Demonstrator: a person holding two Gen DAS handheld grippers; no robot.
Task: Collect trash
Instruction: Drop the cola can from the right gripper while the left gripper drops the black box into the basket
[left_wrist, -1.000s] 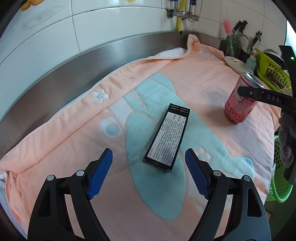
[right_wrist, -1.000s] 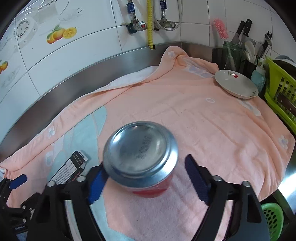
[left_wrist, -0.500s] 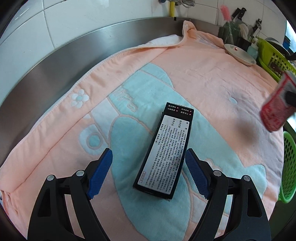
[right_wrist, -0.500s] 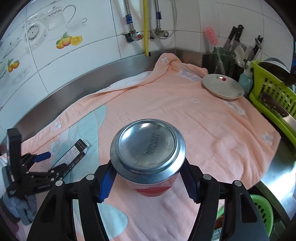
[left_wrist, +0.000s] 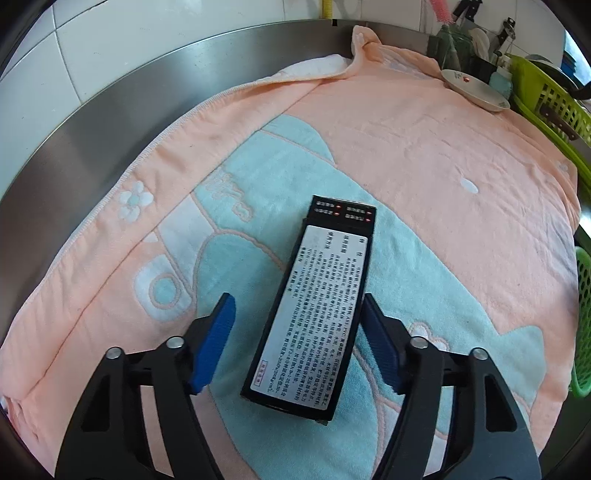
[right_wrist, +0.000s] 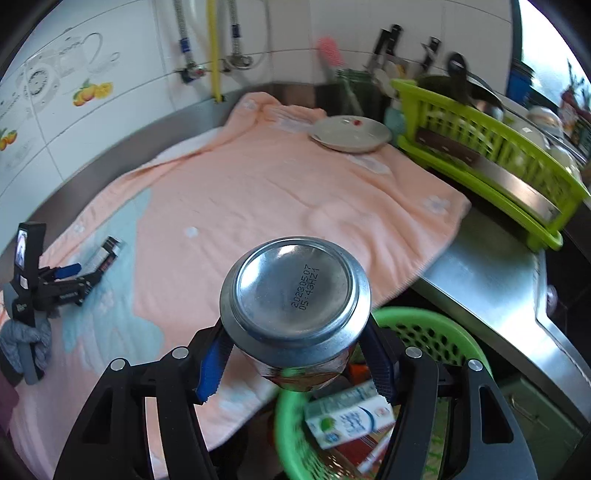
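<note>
A: Nearest to us, our right gripper (right_wrist: 295, 365) clamps the drink can (right_wrist: 295, 314), blue pads tight on both sides, base turned to the lens. A second ago the can hung over the towel; now the green basket (right_wrist: 424, 325) sits right under it at five o'clock, a milk carton (right_wrist: 347, 421) already inside.

B: So we judge the drop is the next thing. Over on the left?

A: Our left gripper (left_wrist: 295, 347) has just been closing its jaws, and the black box (left_wrist: 314, 306) lies between them on the peach towel (left_wrist: 406, 147). The right-hand pad looks to be touching the box's edge; the left-hand pad stands clear, so no grip yet.

B: We've also crept in: the box was out ahead of the jaws, now its near end is well inside them.

A: Only the right view shows the basket's contents. It also catches the left gripper and box at nine o'clock. The left view shows only the basket's rim at four o'clock.

B: Far off, a plate (left_wrist: 476, 88) at one o'clock, a lime dish rack (right_wrist: 491, 147) beside it.
</note>
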